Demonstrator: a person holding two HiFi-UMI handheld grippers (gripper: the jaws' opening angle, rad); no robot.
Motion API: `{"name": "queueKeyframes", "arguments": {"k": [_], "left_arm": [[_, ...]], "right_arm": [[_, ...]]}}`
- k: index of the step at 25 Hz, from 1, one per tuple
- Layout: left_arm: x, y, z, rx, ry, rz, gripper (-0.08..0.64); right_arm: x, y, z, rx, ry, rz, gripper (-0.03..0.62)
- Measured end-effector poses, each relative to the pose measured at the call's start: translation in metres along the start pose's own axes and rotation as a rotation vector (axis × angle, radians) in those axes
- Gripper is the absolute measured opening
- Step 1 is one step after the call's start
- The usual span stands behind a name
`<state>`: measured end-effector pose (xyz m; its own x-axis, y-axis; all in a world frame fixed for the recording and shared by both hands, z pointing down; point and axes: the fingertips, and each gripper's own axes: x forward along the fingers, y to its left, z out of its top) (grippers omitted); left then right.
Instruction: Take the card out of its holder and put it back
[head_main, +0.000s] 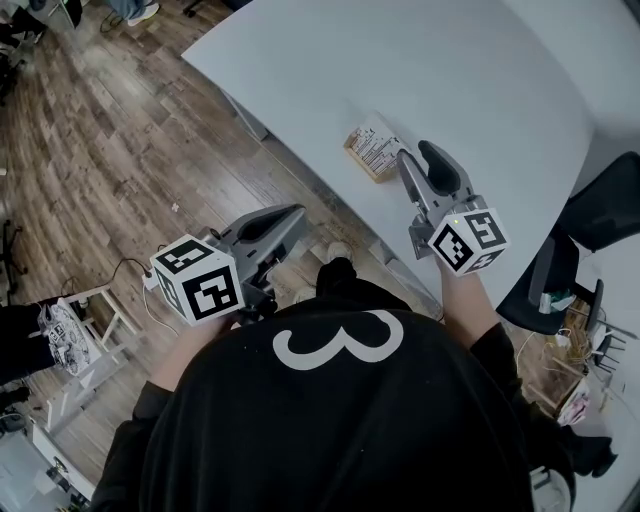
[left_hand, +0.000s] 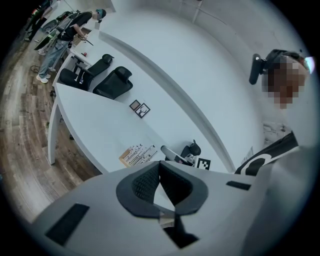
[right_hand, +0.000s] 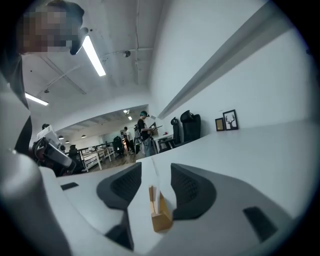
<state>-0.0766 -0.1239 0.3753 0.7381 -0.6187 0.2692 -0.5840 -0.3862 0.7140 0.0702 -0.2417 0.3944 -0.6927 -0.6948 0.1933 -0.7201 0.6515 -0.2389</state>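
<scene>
A printed card (head_main: 378, 143) stands in a small wooden holder (head_main: 359, 153) on the white table (head_main: 470, 70). My right gripper (head_main: 417, 156) is right beside it, at its near right. In the right gripper view the card (right_hand: 155, 186) rises edge-on from the holder (right_hand: 162, 219) between the two dark pads, with a gap on each side; the right gripper (right_hand: 156, 180) is open around it. My left gripper (head_main: 288, 216) hangs off the table's near edge over the floor. Its jaws (left_hand: 159, 167) meet at the tips, shut on nothing. From there the card (left_hand: 136, 154) shows face-on.
The table's curved near edge (head_main: 300, 170) runs just below the holder. A black office chair (head_main: 590, 215) stands at the right. Two small framed pictures (left_hand: 140, 108) sit farther along the table, with black chairs (left_hand: 107, 80) beyond. People stand far off in the room (right_hand: 142, 130).
</scene>
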Motion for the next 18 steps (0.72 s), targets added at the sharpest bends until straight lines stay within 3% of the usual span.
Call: {"name": "queueKeyframes", "arguments": {"k": [4,10,15,18], "left_arm": [[-0.012,-0.01,-0.006,0.023,0.0,-0.018,0.014],[-0.029,-0.035,-0.012,0.071,0.007,-0.061,0.014],[-0.039,-0.056,-0.022,0.115,0.02,-0.104,0.014],[-0.045,-0.069,-0.028,0.131,0.025,-0.13,0.014]], "right_arm": [[-0.035,0.007,0.024,0.021,-0.07,-0.035,0.173],[-0.083,0.059,0.044,0.029,-0.133,0.018,0.169],[-0.118,0.098,0.043,0.021,-0.153,0.046,0.087],[-0.137,0.12,0.038,0.079,-0.152,0.071,0.046]]}}
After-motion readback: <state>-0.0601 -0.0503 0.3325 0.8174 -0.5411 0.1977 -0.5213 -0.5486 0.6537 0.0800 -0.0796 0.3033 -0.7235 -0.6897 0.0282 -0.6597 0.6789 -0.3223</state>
